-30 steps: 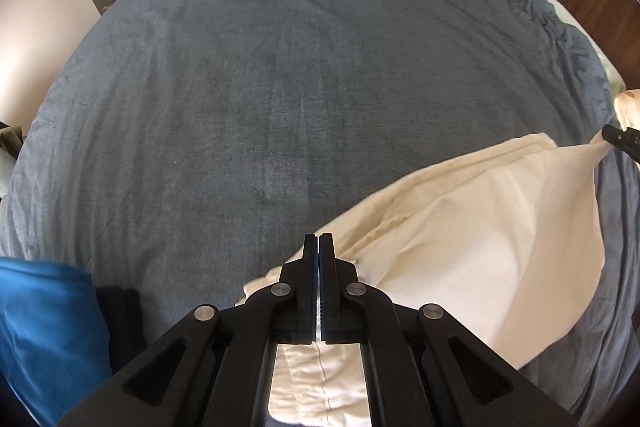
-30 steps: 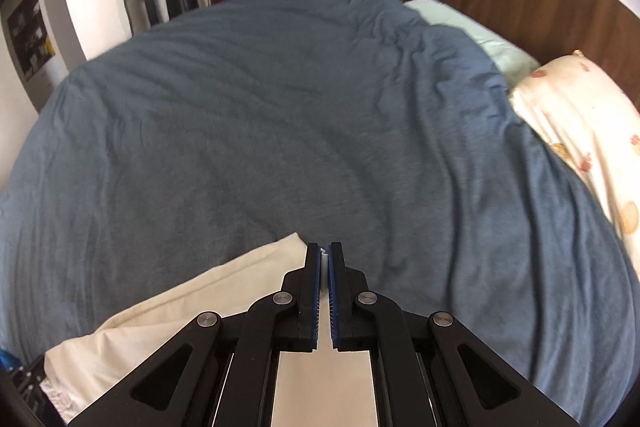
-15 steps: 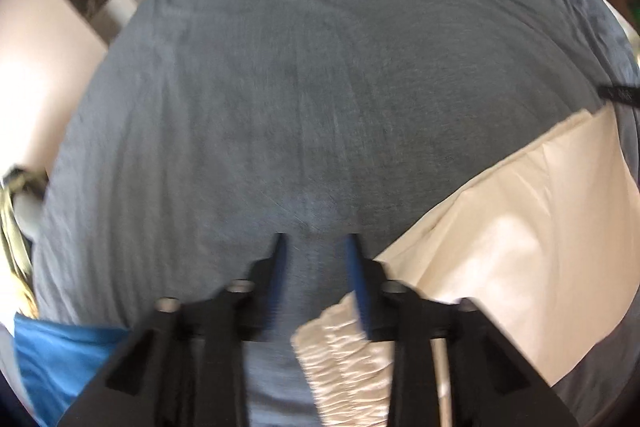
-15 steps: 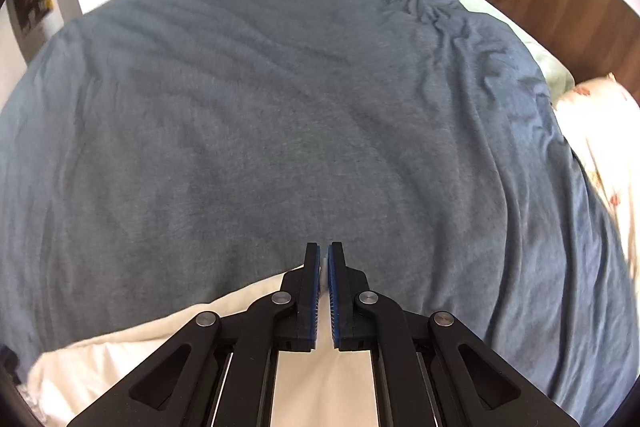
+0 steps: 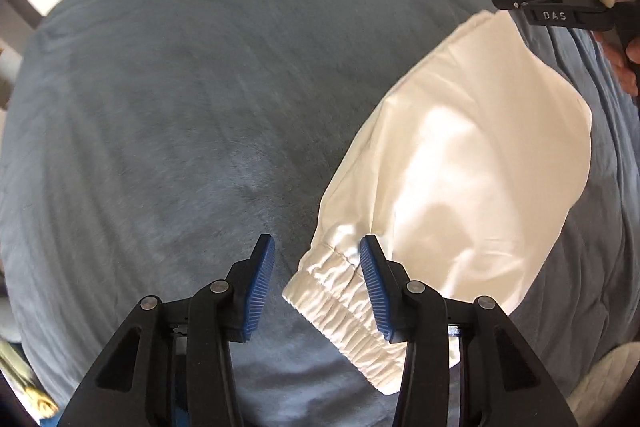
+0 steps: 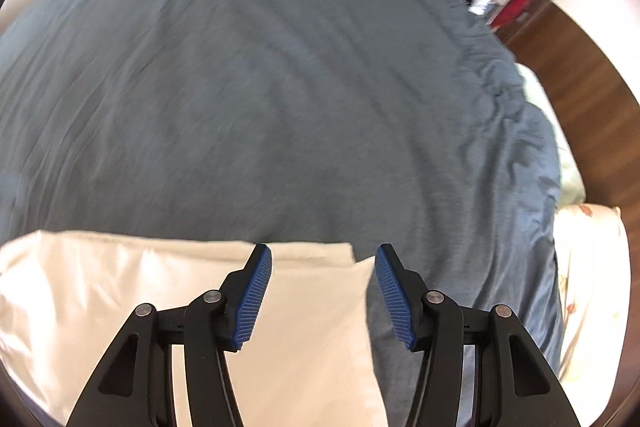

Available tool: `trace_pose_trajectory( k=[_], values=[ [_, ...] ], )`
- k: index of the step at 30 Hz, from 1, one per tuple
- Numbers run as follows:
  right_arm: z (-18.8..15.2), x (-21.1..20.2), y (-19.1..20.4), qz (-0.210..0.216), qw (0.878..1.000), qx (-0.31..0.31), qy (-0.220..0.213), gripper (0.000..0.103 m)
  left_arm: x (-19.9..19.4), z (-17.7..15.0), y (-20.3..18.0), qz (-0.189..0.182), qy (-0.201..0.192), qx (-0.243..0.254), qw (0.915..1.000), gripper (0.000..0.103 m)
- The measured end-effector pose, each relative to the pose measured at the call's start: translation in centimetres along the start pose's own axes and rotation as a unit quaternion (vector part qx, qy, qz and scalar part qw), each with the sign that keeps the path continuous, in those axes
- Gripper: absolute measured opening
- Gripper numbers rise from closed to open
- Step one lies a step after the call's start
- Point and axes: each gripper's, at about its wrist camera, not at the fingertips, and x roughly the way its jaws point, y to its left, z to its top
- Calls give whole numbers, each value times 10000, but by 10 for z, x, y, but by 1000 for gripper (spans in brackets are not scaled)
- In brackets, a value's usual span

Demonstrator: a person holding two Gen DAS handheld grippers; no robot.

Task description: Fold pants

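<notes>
Bright daylight, glare on the pants; motion blur, fisheye-warped dark edges.

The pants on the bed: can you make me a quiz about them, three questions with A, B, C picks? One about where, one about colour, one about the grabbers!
1. Where do the pants lie?
A. on the grey-blue bed cover
B. on a wooden floor
C. on a chair

2. What colour are the pants?
A. red
B. cream white
C. black

3. How are the left gripper and the right gripper?
A. both pinching the pants
B. one pinching, one open
C. both open, having just let go

Answers:
1 A, grey-blue cover shows all around the cloth.
2 B, the fabric is pale cream in both views.
3 C, the blue pads stand apart with nothing pressed between them.
</notes>
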Motion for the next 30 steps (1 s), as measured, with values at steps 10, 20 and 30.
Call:
trace_pose_trajectory(
  k=[10,20,30],
  values=[
    [5,24,-7,-59,9991,-18,419,54,12,12,7,215,244,-666,9972,17],
    [-11,34,-40,50,9991,81,414,54,-5,30,-35,1437,-9,-386,9889,50],
    [-31,27,-76,1273,9908,419,182,54,-35,103,-100,26,-1390,1255,9823,51]
  ],
)
